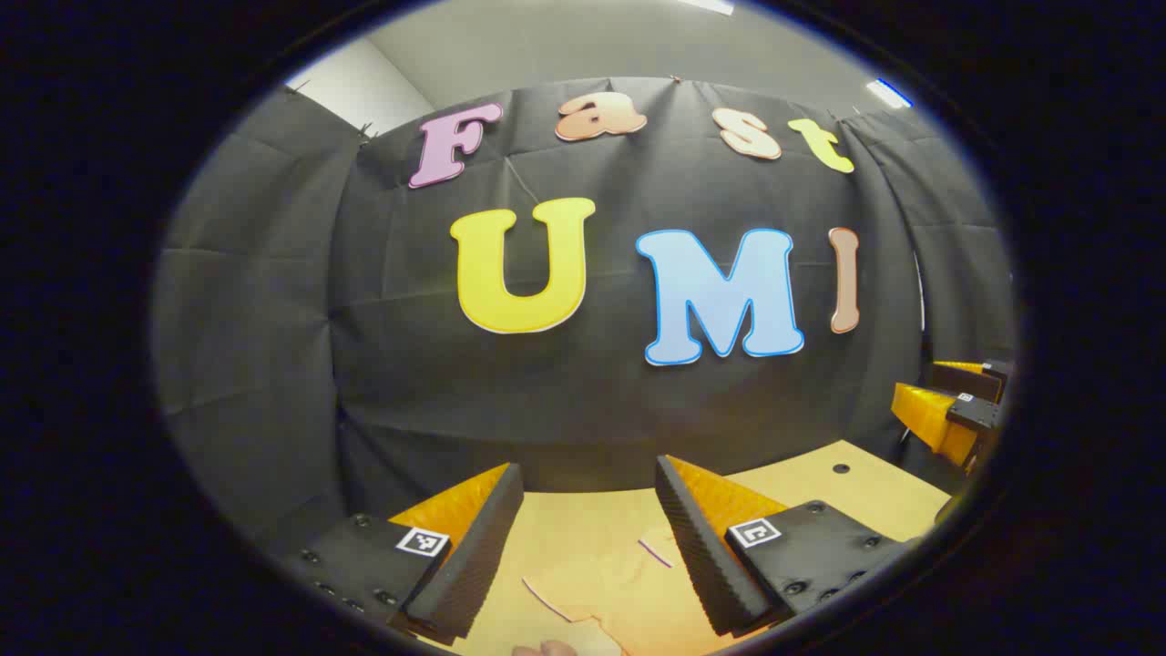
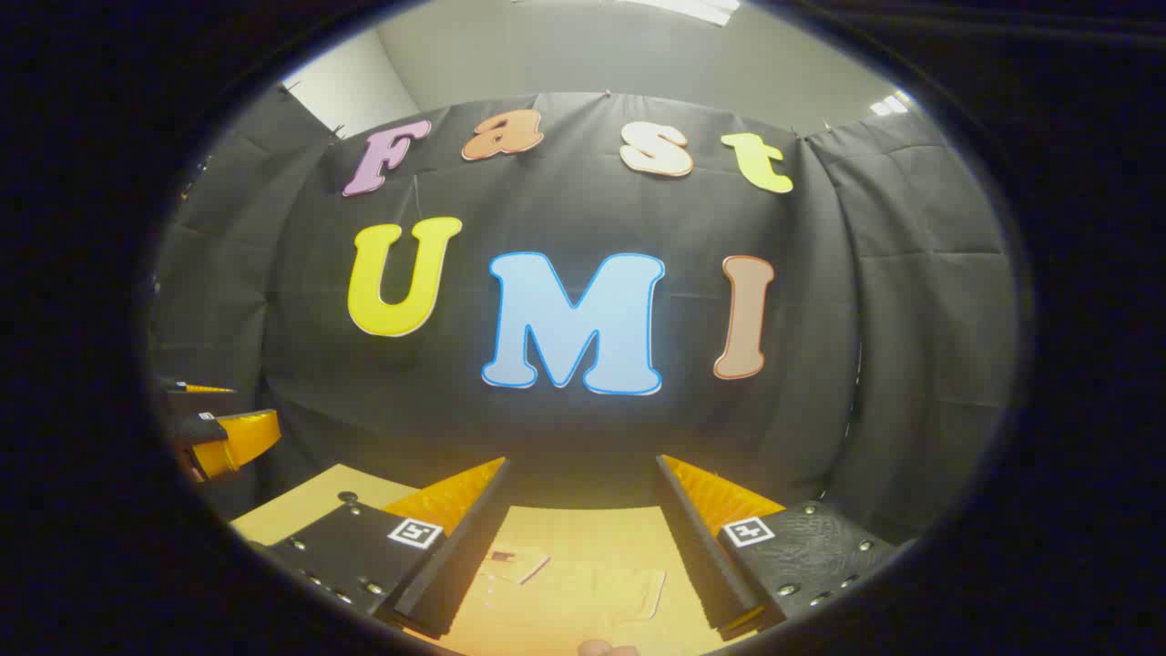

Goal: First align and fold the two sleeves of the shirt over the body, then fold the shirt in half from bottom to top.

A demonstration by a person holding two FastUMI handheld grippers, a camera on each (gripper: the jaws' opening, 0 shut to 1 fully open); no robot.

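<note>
A pale peach shirt [image 1: 619, 592] lies flat on the wooden table [image 1: 865, 492], low between my left gripper's fingers. My left gripper [image 1: 590, 466] hangs open above it, holding nothing. In the right gripper view the shirt [image 2: 565, 592] shows a chest pocket and a collar part, on the table [image 2: 310, 506]. Over it my right gripper [image 2: 583, 462] is open and empty too. The right gripper [image 1: 952, 410] appears at the far right of the left gripper view, and the left gripper [image 2: 223, 437] at the far left of the right gripper view, both raised off the table.
The booth's black cloth wall stands close behind the table's far edge. A small dark hole [image 1: 841, 468] marks the tabletop near that edge. A bit of a hand [image 2: 606, 649] peeks in at the bottom.
</note>
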